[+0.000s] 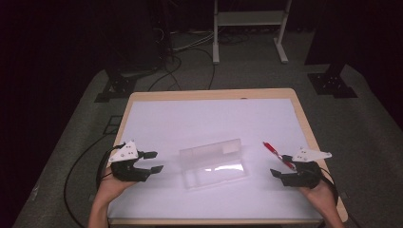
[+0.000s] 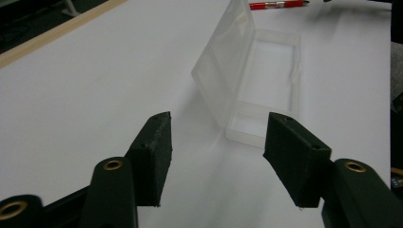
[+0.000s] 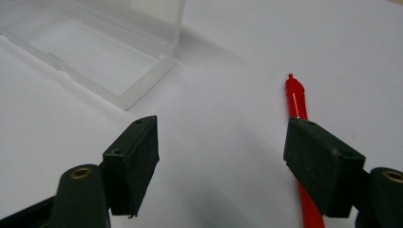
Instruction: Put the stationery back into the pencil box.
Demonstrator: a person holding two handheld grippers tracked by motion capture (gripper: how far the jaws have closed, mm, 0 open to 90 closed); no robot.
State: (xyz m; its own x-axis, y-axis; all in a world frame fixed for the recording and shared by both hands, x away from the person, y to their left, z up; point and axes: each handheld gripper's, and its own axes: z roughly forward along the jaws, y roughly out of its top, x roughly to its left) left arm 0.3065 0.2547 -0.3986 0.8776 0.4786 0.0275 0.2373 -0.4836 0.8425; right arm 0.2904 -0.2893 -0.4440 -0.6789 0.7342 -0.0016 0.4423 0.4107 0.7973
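While its lid stands open, the clear box (image 1: 215, 164) — beside a red pen (image 1: 278, 154) — holds nothing.

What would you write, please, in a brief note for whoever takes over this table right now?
Left tool: open, nothing between its jaws, just left of the clear plastic case.
Right tool: open, holding nothing; the red pen lies on the table beside one jaw.
Case: mid-table, lid standing open, tray looks bare.
Done: case opened.
Left, probably: grasp the pen, lay it in the tray, shut the lid.
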